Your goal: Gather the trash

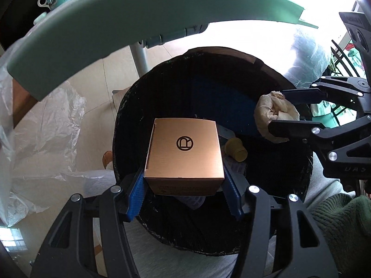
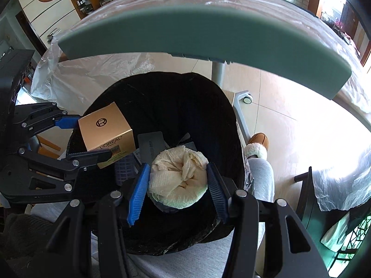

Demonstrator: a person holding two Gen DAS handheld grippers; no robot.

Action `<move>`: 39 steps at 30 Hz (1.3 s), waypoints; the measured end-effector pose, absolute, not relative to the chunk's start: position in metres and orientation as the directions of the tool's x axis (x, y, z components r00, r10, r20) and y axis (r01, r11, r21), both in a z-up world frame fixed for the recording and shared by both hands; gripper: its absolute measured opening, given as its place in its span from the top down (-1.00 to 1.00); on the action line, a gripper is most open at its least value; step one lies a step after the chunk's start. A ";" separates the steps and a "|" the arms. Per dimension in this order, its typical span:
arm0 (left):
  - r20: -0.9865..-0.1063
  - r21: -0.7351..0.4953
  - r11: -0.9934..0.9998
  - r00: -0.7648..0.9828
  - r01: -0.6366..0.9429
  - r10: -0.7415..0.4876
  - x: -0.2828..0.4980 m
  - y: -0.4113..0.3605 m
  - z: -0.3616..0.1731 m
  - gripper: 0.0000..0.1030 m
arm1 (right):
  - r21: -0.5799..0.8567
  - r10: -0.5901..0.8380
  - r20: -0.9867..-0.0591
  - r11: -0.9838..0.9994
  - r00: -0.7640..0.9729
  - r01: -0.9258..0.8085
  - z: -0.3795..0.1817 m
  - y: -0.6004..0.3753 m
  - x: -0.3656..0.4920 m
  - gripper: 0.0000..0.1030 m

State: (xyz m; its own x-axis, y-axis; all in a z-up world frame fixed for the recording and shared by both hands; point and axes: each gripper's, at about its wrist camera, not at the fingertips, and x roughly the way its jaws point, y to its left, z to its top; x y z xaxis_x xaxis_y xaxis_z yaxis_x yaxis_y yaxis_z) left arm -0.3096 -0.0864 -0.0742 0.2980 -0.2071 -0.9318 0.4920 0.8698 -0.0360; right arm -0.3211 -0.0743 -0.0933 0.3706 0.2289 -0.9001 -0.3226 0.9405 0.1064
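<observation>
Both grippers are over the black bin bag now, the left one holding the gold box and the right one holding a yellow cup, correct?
Not quite: the right gripper holds a crumpled paper wad, as the right wrist view shows. The left gripper does hold the gold box, both over the black bin bag.

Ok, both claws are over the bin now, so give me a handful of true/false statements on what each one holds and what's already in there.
1. The left claw is clamped on the gold box. True.
2. The right claw is empty. False: it grips a crumpled paper wad.
3. Both items hang over the opening of the black trash bag. True.
4. The bag holds nothing yet. False: a small yellow cup and other scraps already lie inside.
5. The box's round logo faces the left wrist camera. True.
6. The green table edge lies below the bag. False: it sits above the bag in both views.
</observation>
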 end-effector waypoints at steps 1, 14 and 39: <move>-0.933 -0.044 0.869 0.291 0.492 -0.212 -0.309 -0.086 -0.076 -0.18 | 0.107 0.226 -0.903 0.942 0.365 -0.318 -0.095 -0.074 -0.320 0.02; -0.918 -0.075 0.880 0.311 0.469 -0.244 -0.307 -0.082 -0.063 -0.59 | 0.122 0.227 -0.883 0.956 0.410 -0.266 -0.083 -0.087 -0.325 -0.49; -0.586 -0.038 0.962 0.773 0.272 -0.242 -0.234 -0.028 0.137 -0.97 | 0.110 0.181 -0.688 0.983 0.703 -0.146 0.063 -0.117 -0.177 -0.93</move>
